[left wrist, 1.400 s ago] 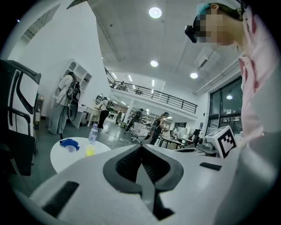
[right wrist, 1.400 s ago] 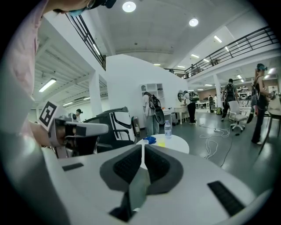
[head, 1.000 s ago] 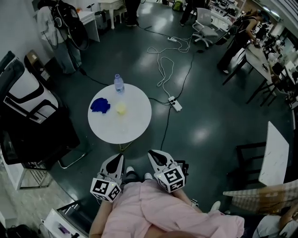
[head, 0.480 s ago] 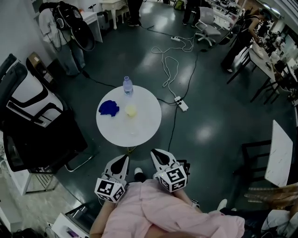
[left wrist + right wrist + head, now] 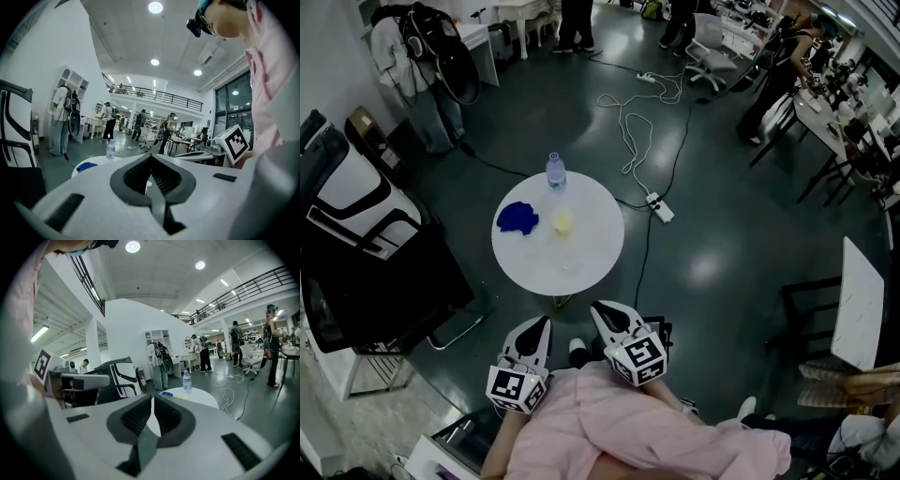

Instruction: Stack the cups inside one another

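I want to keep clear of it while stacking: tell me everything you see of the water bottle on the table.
The water bottle is small, clear plastic and capped. It stands upright at the far edge of the round white table, touching only the tabletop, apart from the blue thing and the yellowish cup nearer the middle.

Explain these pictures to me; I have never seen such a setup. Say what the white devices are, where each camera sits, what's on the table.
A person holds two hand-held grippers; no robot. The head view looks down from their head at the left gripper and right gripper. The other two cameras ride on the grippers, looking along their jaws: both shut, empty. The round table ahead carries a water bottle, a blue item and a pale yellow one, probably cups.
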`<act>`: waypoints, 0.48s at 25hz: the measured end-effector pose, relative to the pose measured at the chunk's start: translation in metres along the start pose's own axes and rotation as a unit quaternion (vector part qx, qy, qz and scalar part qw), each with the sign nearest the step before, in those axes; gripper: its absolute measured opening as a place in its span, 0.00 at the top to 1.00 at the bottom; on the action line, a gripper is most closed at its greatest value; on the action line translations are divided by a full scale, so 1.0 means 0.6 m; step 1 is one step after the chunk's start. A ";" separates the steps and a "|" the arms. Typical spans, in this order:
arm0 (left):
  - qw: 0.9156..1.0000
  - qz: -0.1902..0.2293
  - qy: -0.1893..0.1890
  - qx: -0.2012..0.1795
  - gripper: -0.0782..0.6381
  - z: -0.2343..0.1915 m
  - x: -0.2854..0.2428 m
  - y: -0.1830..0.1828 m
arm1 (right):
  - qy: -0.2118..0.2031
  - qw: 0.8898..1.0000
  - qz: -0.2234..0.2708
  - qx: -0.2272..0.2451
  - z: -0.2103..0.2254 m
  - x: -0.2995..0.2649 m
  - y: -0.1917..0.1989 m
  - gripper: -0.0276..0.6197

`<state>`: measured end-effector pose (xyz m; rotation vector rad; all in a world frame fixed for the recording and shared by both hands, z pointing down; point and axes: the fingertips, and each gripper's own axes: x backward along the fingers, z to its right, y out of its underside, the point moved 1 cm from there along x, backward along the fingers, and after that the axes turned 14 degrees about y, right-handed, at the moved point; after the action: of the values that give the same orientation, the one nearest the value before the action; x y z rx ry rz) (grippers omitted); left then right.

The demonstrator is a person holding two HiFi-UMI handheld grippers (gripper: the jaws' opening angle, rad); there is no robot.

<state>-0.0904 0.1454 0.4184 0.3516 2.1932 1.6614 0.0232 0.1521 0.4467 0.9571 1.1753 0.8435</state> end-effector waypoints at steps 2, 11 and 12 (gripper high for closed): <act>1.000 -0.001 -0.002 0.001 0.88 -0.003 0.001 0.003 | -0.003 1.000 -0.001 0.000 -0.003 -0.002 0.002 0.90; 1.000 -0.011 -0.009 0.012 0.88 -0.012 -0.014 0.009 | -0.012 1.000 -0.013 -0.010 0.007 -0.015 0.002 0.90; 1.000 -0.012 -0.009 0.013 0.88 -0.013 -0.019 0.009 | -0.014 1.000 -0.013 -0.011 0.010 -0.018 0.001 0.90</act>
<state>-0.0840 0.1352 0.4269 0.3458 2.1986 1.6119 0.0271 0.1412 0.4517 0.9312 1.1505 0.8178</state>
